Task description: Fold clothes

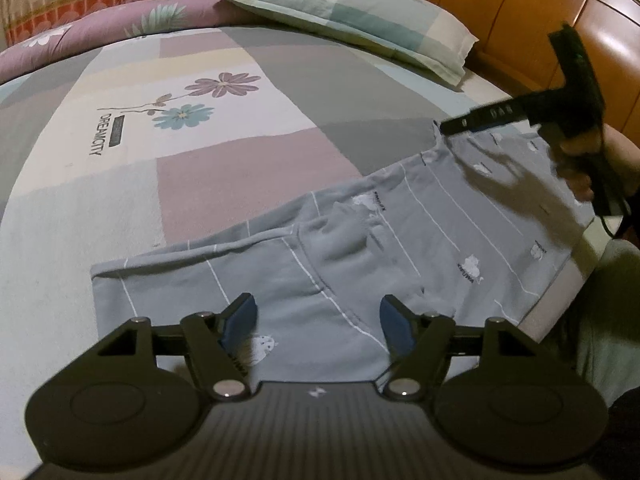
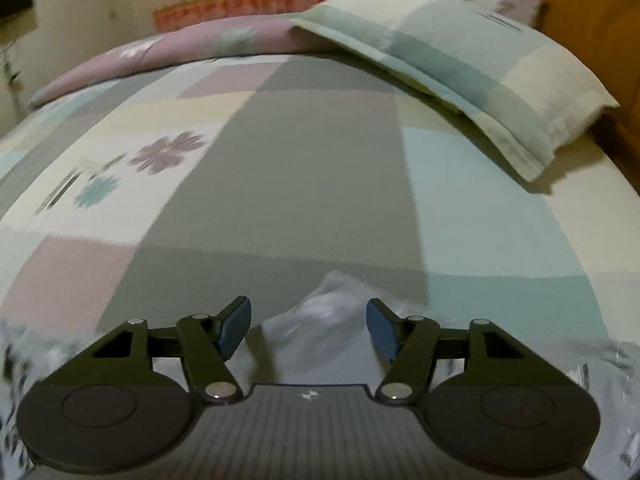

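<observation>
Across the patchwork bedsheet [image 1: 248,152] lay the grey garment [image 1: 360,264]; I held both grippers, left [image 1: 318,326] and right [image 2: 308,328], jaws apart, gripping nothing.

the bedsheet [image 1: 132,184] carries the word "dreamcity" in dark capitals, running sideways beside the printed flowers in the left middle of the left wrist view. a small dark label just above that word is too fine to read. the grey garment [image 1: 360,264] has tiny printed words near its white animal figures, blurred and not readable. the right wrist view shows no readable text.
</observation>
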Demonstrator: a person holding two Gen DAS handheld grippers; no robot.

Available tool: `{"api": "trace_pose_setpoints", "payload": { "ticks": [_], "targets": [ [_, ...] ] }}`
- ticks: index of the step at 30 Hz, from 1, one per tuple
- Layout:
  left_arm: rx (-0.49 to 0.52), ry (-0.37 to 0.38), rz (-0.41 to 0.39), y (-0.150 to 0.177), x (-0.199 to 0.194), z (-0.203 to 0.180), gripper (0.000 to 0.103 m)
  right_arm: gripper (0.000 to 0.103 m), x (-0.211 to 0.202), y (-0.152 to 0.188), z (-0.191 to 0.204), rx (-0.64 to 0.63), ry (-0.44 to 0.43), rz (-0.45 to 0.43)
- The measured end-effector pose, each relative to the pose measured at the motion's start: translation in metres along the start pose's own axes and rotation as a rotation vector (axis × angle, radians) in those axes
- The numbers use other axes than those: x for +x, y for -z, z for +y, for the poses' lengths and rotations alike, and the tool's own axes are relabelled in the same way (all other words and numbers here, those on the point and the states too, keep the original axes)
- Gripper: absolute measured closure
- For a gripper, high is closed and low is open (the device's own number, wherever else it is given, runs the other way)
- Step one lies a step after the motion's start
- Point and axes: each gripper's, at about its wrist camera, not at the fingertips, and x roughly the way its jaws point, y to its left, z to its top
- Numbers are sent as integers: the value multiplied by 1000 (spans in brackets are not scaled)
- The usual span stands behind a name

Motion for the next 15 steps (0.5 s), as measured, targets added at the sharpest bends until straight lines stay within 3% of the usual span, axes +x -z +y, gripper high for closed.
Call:
{"api": "trace_pose_setpoints", "payload": {
  "ticks": [3, 6, 10, 15],
  "targets": [
    [-2, 1, 0, 0, 1, 1, 32, 33, 17, 7, 15, -34, 1, 37],
    [1, -3, 5, -2, 0, -1, 32, 16, 26, 3, 22, -26, 12, 11],
    [28, -28, -12, -7, -9, -5, 32, 17, 20, -8, 25, 3, 7, 14],
    [74, -28, -52, -20, -23, -18, 31, 10, -39, 13, 6, 91, 40, -56]
  ]
}}
